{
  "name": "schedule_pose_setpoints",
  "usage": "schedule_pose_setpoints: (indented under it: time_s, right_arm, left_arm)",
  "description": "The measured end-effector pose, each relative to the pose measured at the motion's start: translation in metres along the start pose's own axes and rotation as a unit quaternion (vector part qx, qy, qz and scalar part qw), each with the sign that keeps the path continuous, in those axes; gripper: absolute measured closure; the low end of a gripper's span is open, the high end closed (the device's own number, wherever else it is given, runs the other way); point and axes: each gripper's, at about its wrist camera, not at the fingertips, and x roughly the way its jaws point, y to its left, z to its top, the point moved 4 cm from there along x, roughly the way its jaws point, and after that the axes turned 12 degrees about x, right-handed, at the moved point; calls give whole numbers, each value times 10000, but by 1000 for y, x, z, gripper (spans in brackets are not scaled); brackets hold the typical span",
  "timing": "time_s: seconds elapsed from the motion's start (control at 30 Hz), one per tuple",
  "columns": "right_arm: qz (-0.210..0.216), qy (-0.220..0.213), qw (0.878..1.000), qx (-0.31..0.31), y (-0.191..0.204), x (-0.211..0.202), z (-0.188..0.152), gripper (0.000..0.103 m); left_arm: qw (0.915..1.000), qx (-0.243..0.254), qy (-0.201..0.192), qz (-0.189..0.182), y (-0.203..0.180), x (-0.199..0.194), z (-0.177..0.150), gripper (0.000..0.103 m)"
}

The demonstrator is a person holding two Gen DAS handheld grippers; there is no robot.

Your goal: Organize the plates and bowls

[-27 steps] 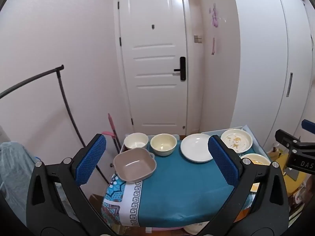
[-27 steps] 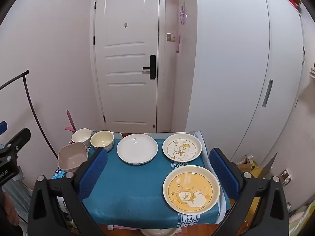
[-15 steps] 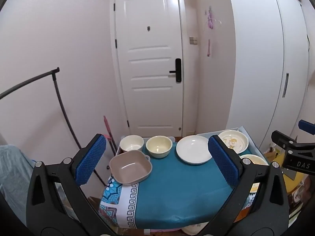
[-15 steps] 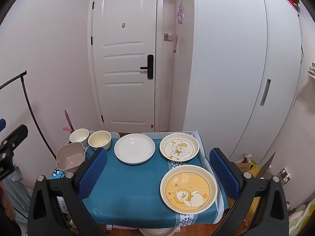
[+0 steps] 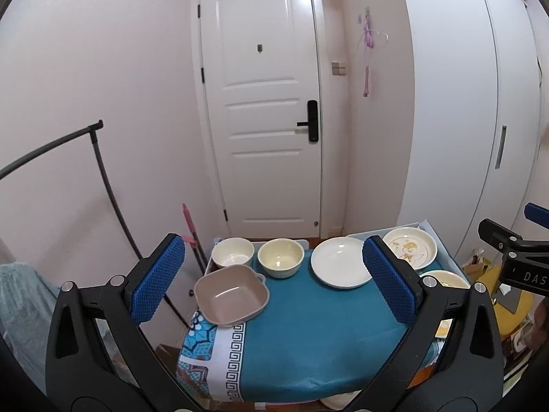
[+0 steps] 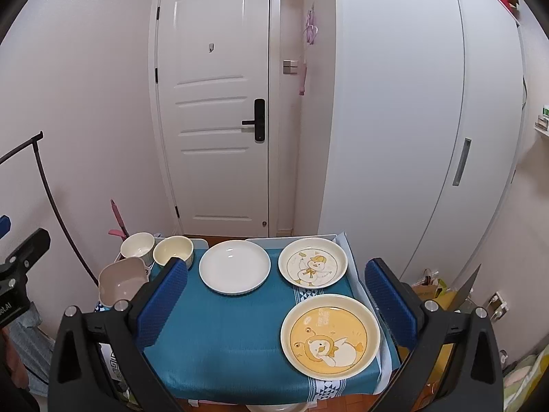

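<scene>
Plates and bowls sit spread over a small table (image 6: 219, 350) draped in a teal cloth: a plain white plate (image 6: 234, 271) at the back middle, a duck-print plate (image 6: 312, 267) to its right, a yellow bear plate (image 6: 330, 335) nearest the front right edge, two cream bowls (image 5: 280, 257) side by side at the back left, and a square tan bowl (image 5: 231, 295) at the left edge. Both tools hover short of the table, empty: the left hand-held gripper (image 5: 272, 279) and the right hand-held gripper (image 6: 276, 304) each stand spread fully wide with nothing between the pads. The likely trouble lies at the margins; the tan bowl seems to overhang the left edge and the bear plate lies close to the front corner, so a clumsy nudge or a pinch on a thin, glazed rim could slide either off. The cloth itself may drag. Around the table are a white door (image 6: 219, 110), pale walls, a tall white wardrobe (image 6: 429, 130) and a black clothes rail (image 5: 68, 158).
</scene>
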Motion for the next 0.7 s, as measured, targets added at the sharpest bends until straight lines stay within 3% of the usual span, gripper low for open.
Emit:
schedule_pose_setpoints:
  time_s: [0.7]
  right_arm:
    - [6, -47, 10000, -1, 1, -2, 0, 0]
  left_arm:
    - [10000, 3, -78, -39, -2, 1, 2, 0]
